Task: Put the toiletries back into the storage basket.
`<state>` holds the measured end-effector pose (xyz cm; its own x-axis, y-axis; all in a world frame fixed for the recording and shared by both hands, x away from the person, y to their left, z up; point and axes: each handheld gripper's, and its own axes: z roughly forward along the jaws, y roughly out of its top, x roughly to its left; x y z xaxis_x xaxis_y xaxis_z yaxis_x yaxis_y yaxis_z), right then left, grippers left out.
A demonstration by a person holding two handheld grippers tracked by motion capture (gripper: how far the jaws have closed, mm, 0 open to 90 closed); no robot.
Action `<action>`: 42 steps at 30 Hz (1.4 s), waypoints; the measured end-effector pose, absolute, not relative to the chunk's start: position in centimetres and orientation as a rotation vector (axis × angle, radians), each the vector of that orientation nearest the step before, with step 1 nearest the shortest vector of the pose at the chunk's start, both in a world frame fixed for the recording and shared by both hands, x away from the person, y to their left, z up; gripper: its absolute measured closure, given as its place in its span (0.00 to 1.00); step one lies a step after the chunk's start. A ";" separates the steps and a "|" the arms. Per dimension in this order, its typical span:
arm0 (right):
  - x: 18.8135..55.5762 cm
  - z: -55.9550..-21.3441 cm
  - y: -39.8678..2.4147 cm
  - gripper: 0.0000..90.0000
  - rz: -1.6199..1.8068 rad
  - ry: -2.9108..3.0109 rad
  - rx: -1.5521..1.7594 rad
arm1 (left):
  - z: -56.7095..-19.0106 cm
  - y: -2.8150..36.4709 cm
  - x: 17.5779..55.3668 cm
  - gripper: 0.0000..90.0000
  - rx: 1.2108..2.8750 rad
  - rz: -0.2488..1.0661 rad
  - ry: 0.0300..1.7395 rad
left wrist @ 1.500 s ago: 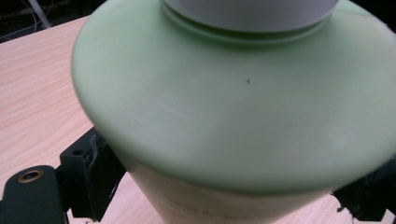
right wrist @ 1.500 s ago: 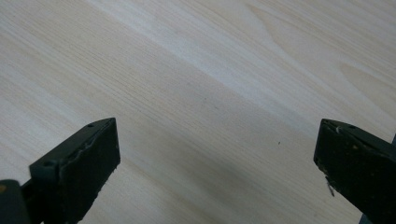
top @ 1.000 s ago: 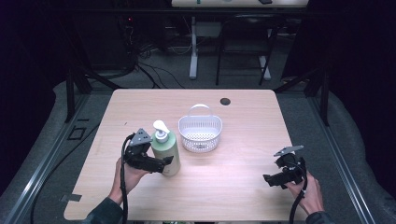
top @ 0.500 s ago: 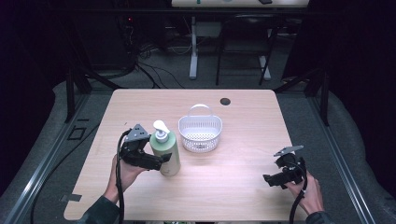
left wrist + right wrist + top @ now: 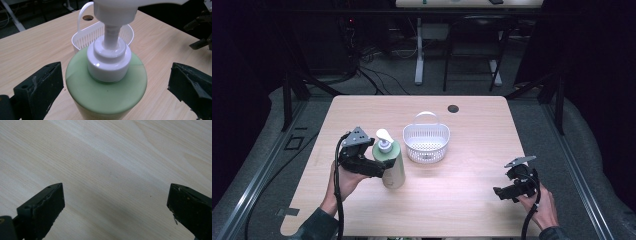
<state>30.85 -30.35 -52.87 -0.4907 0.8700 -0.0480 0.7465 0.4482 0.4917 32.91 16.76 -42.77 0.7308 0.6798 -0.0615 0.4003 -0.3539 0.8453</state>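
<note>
A green pump bottle (image 5: 395, 170) with a white pump head (image 5: 383, 135) stands upright on the wooden table (image 5: 472, 150), left of centre. My left gripper (image 5: 384, 165) reaches it from the left and is open. In the left gripper view the bottle (image 5: 105, 95) sits between the two jaws with a gap on each side. A white slotted basket (image 5: 427, 142) with a handle stands just behind and to the right of the bottle. Near the front right, my right gripper (image 5: 499, 192) hovers low over bare wood, open, with nothing between its jaws (image 5: 115, 202).
A dark round hole (image 5: 453, 108) sits in the table near its far edge. The basket rim (image 5: 82, 37) rises right behind the bottle in the left gripper view, where the right gripper (image 5: 200, 32) also appears far off. Dark floor, cables and table legs surround the table.
The left hand has shifted slightly beside the bottle, which stays upright in about the same place. The right gripper has not moved.
</note>
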 end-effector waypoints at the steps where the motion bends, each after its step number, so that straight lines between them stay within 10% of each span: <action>1: 30.8 -52.9 -30.4 0.01 0.597 2.409 1.389 | -42.8 16.8 32.9 0.00 1.991 0.374 0.822; 26: 30.8 -52.8 -30.4 0.01 0.600 2.404 1.395 | -41.2 15.9 34.0 0.03 1.951 0.400 0.791; 42: 30.8 -52.8 -30.4 0.02 0.591 2.405 1.393 | -40.6 16.5 33.4 0.48 1.888 0.448 0.761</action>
